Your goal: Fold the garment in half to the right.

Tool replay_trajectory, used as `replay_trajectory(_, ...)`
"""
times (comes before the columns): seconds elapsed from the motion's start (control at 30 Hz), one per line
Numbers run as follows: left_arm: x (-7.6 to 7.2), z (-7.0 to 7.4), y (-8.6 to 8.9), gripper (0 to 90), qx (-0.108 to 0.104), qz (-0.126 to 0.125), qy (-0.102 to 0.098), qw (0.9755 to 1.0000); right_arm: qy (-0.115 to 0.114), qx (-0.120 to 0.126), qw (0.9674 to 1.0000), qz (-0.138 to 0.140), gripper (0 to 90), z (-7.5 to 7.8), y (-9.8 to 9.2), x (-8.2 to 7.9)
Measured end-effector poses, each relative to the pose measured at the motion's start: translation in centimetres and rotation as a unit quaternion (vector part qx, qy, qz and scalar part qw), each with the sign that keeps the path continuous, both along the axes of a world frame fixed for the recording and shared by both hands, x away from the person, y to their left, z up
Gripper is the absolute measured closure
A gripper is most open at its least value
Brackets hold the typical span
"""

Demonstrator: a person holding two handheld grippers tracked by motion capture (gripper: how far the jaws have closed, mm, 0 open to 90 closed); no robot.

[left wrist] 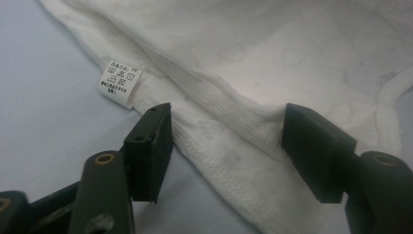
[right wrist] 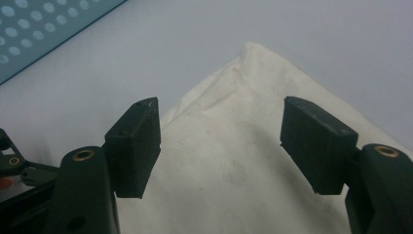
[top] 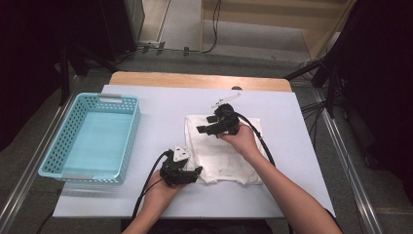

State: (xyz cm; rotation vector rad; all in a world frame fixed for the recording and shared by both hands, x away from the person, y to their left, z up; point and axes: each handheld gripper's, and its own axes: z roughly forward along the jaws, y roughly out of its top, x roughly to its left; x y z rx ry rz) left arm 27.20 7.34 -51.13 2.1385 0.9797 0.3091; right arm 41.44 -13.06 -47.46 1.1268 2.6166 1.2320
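Observation:
A folded white garment (top: pixel 224 148) lies right of the table's middle. At its near left corner sits my left gripper (top: pixel 196 171), low over the table. In the left gripper view, my left gripper (left wrist: pixel 226 141) stands open, its jaws on either side of the garment's ribbed hem (left wrist: pixel 219 117). Neither pad presses on the cloth, and a small care label (left wrist: pixel 119 84) sticks out from the edge. Over the garment's far left part is my right gripper (top: pixel 202 129). In the right gripper view, my right gripper (right wrist: pixel 221 141) is open above a corner of the white cloth (right wrist: pixel 243 156), holding nothing.
A teal plastic basket (top: pixel 127 131) stands on the left of the white table (top: pixel 160 102), and its perforated wall (right wrist: pixel 39 34) shows in the right gripper view. Black cables trail from both grippers toward the person. Dark stands and floor cables surround the table.

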Motion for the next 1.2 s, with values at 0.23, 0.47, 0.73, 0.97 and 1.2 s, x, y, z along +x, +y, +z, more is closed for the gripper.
replay_trajectory(0.23, -0.1, 0.0, -0.2, 53.0, -0.004, 0.013, 0.0, 0.9999, 0.001, -0.002, 1.0, -0.001, 29.6, -0.3, 0.4, 0.2)
replay_trajectory(0.47, -0.2, -0.1, -0.4, 74.8, -0.016, 0.003, 0.003, 0.9999, 0.0, -0.005, 1.0, -0.001, 29.7, -0.7, 1.1, 0.6)
replay_trajectory(0.73, -0.1, -0.2, -0.3, 76.1, -0.022, 0.004, 0.005, 0.9997, -0.003, -0.013, 0.9999, -0.004, 30.1, -1.8, 2.5, 1.5)
replay_trajectory(0.97, -0.1, -0.2, -0.3, 76.0, -0.025, 0.005, 0.007, 0.9997, -0.002, -0.029, 0.9995, -0.013, 30.4, -2.9, 3.8, 2.2)
replay_trajectory(1.2, -0.1, -0.2, -0.3, 76.0, -0.023, 0.004, 0.005, 0.9997, -0.017, -0.038, 0.9986, -0.031, 31.7, -3.3, 4.7, 2.8)
